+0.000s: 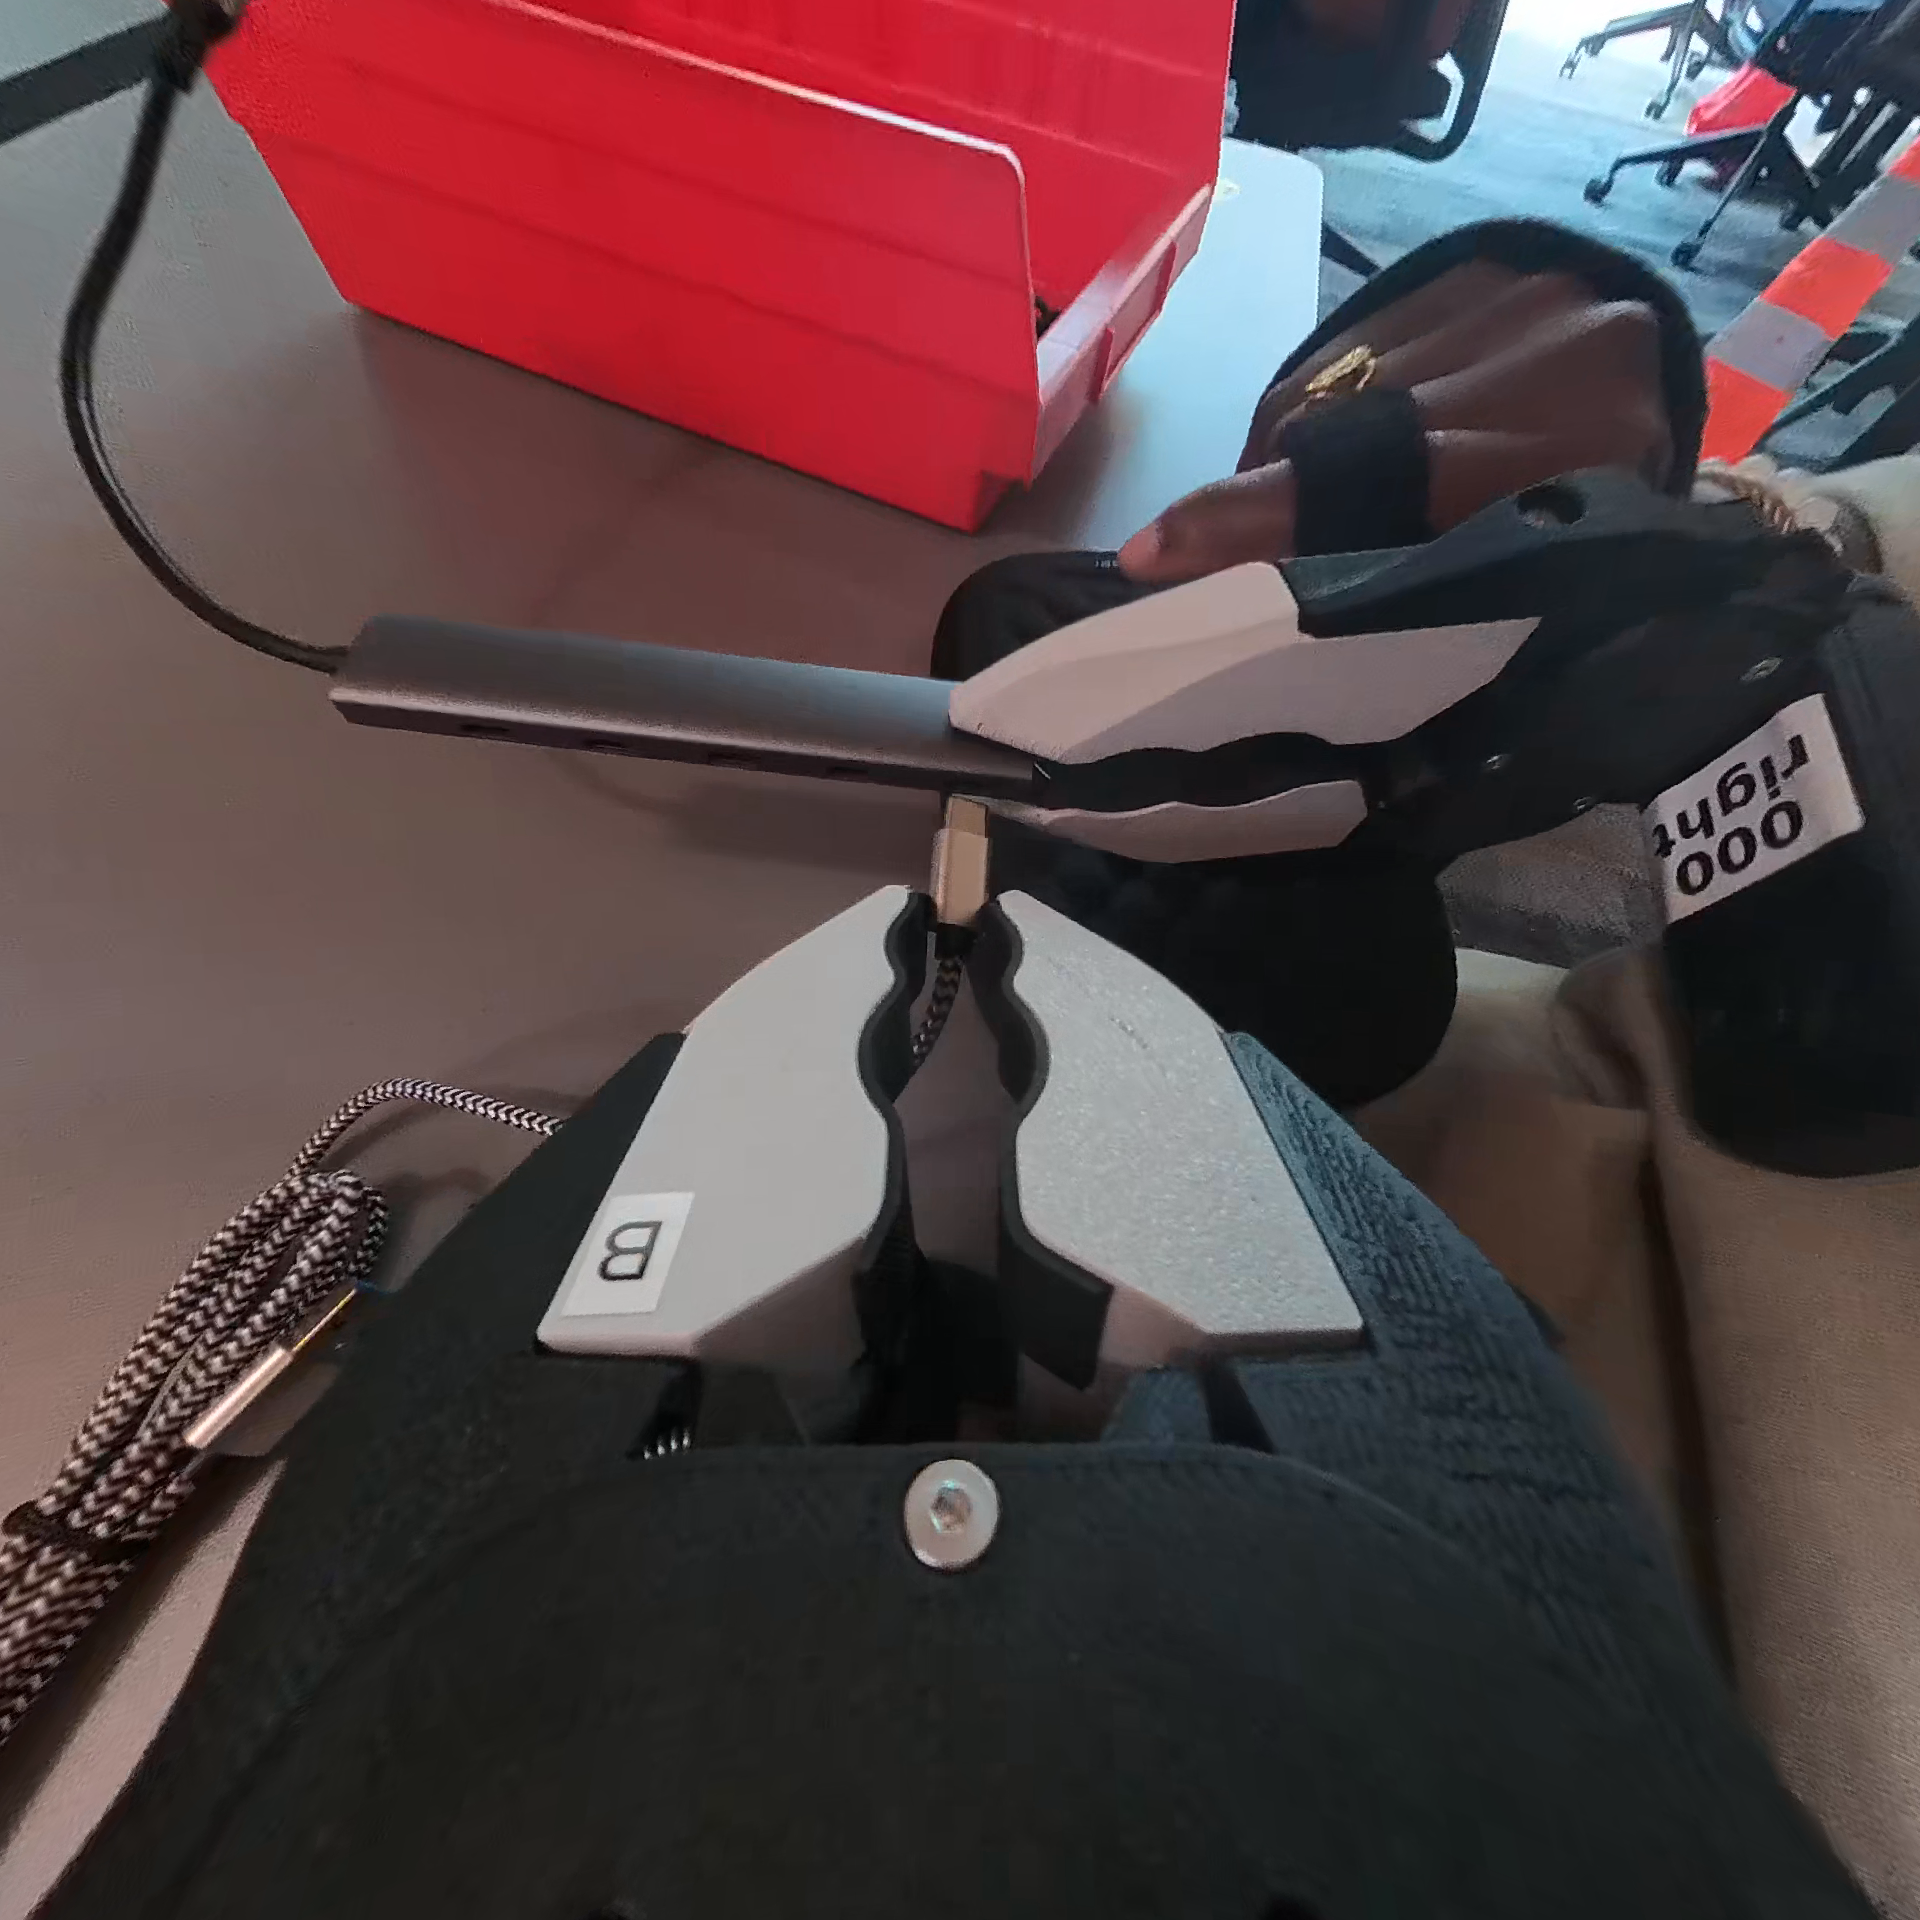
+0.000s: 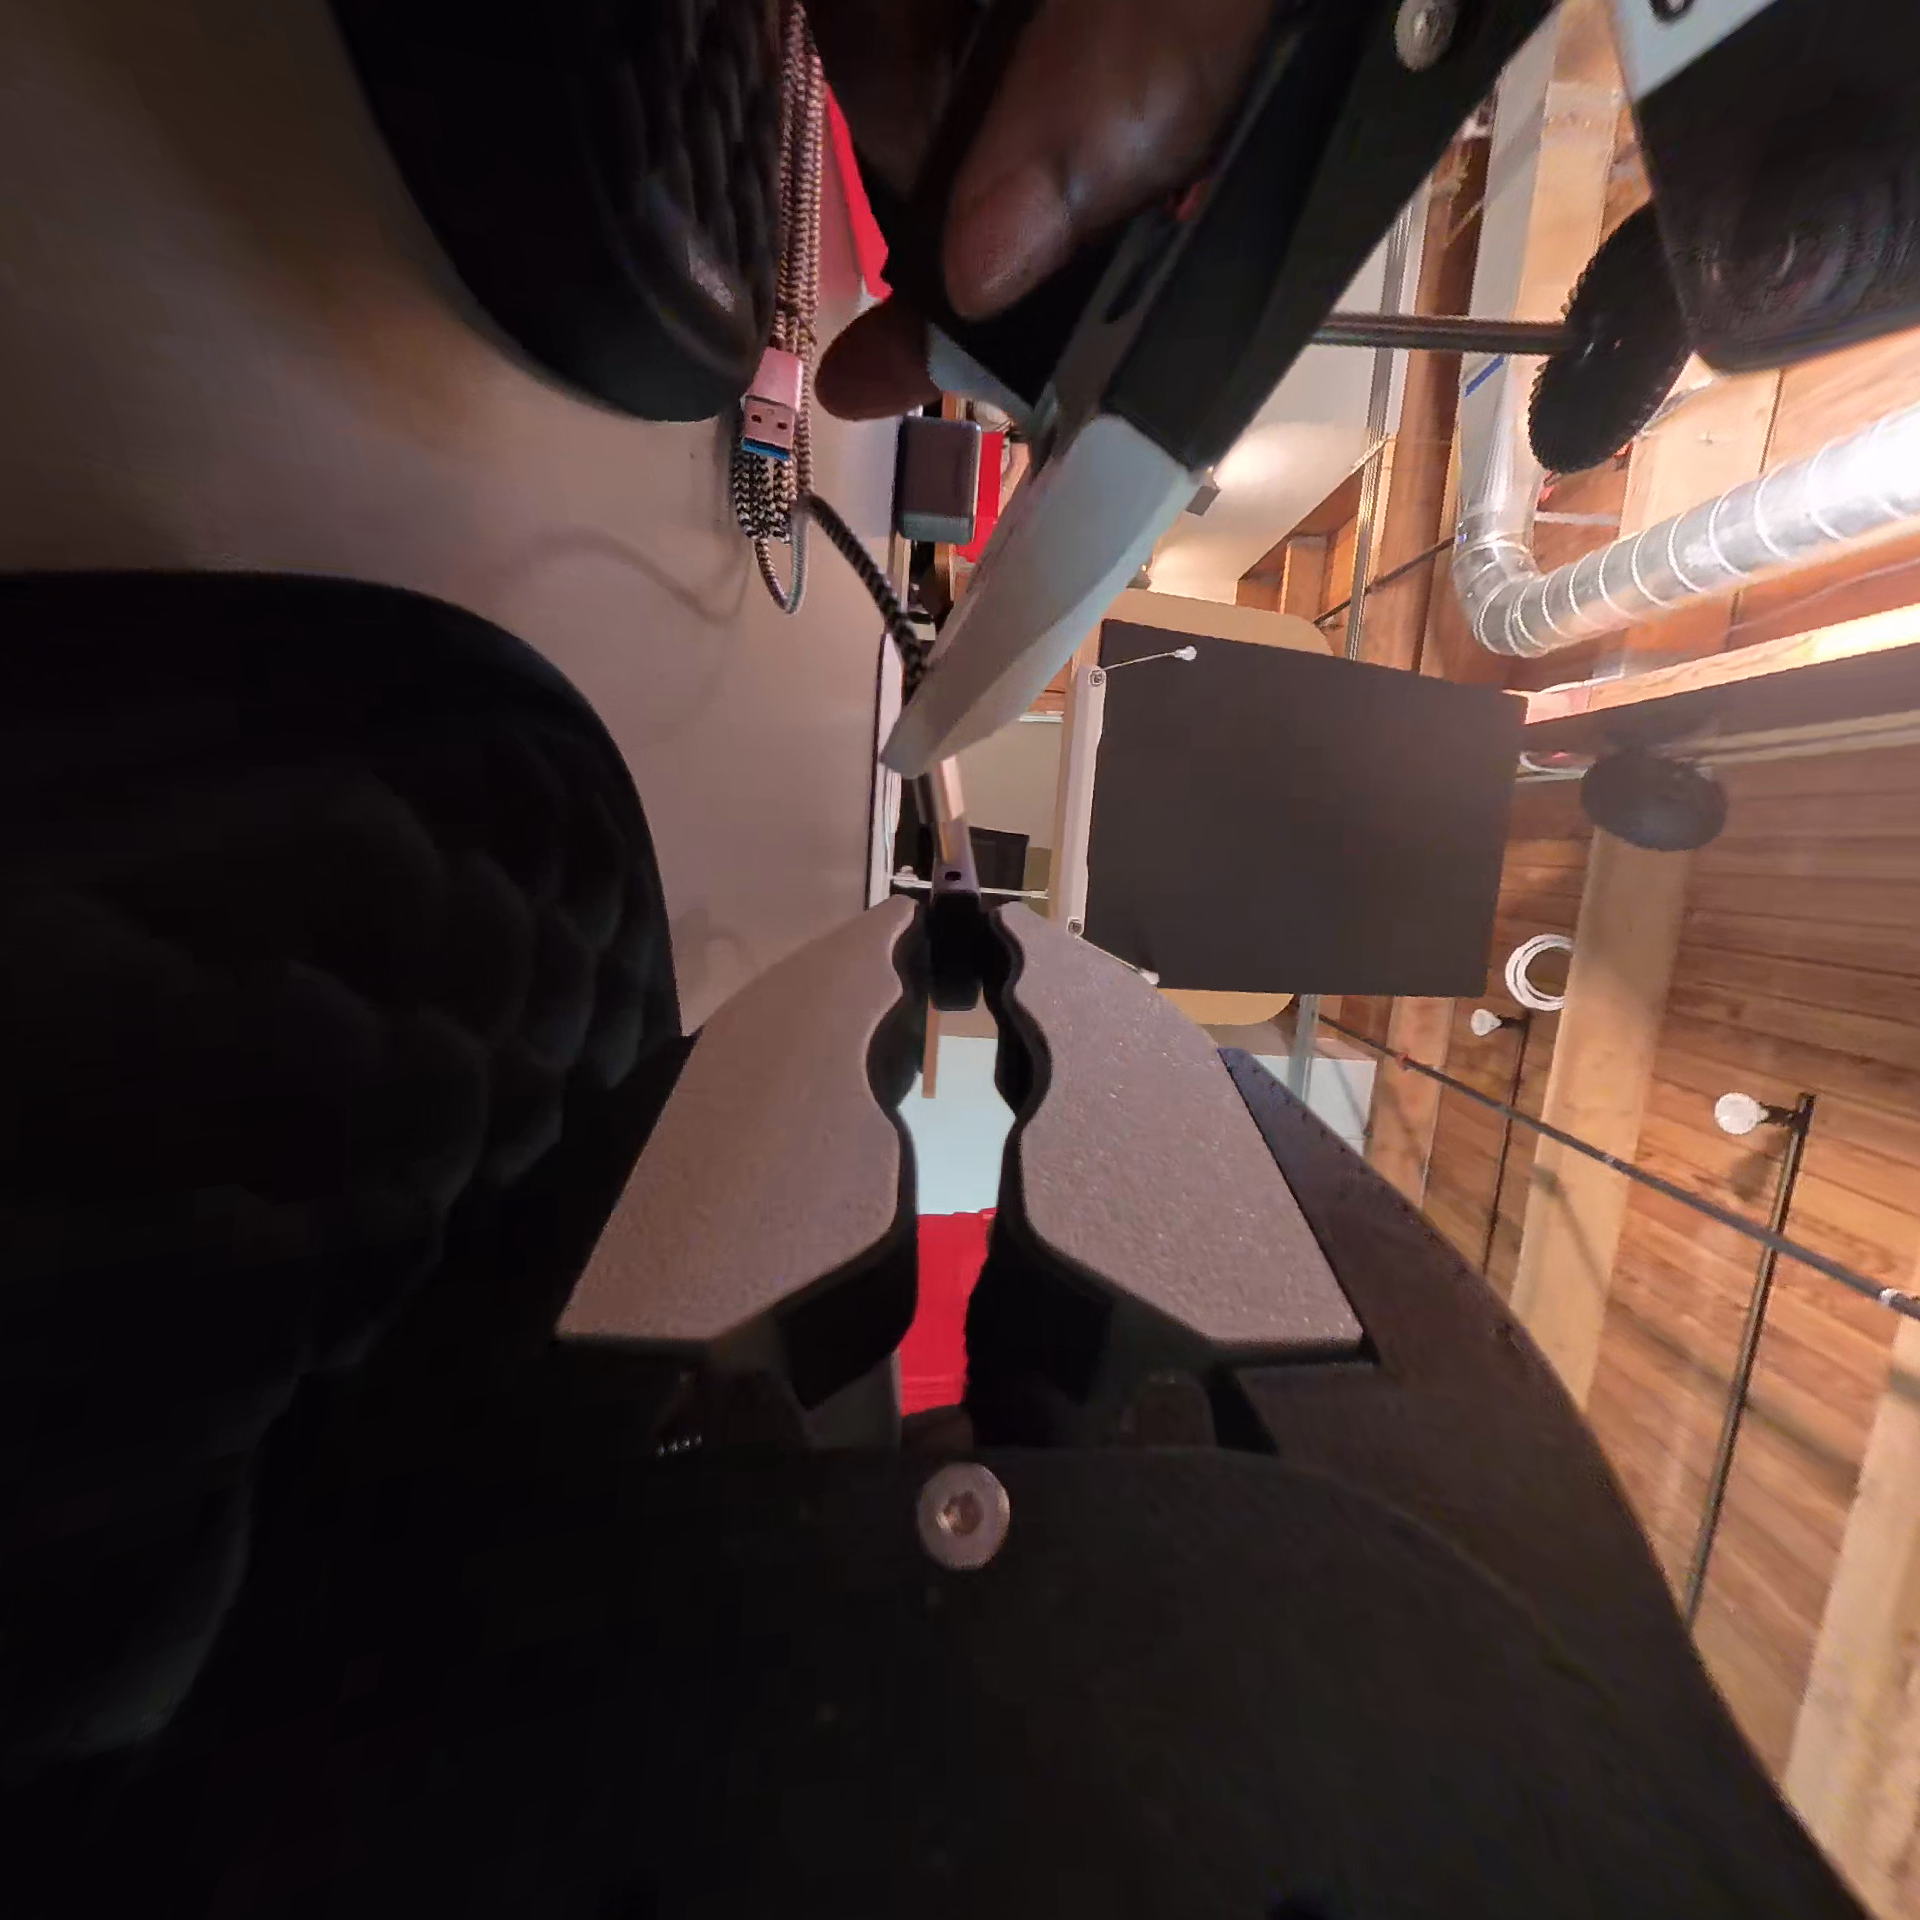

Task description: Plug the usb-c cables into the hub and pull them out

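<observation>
A grey USB hub (image 1: 665, 691) is held level above the table, with several ports along its near side. My right gripper (image 1: 1013, 774) is shut on the hub's right end; in the right wrist view my right gripper (image 2: 954, 920) shows the hub end (image 2: 954, 961) edge-on between its tips. My left gripper (image 1: 954, 909) is shut on a silver USB-C plug (image 1: 961, 857) of a black-and-white braided cable (image 1: 940, 997). The plug tip meets the hub's near edge by its right end; I cannot tell how far it is in. The left gripper's finger (image 2: 1039, 603) also shows in the right wrist view.
A red plastic bin (image 1: 727, 239) stands on the brown table (image 1: 312, 883) behind the hub. The hub's black lead (image 1: 99, 436) loops away to the left. The coiled braided cable with a USB-A plug (image 1: 260, 1392) lies at my left. A pink braided cable (image 2: 774, 405) lies on the table.
</observation>
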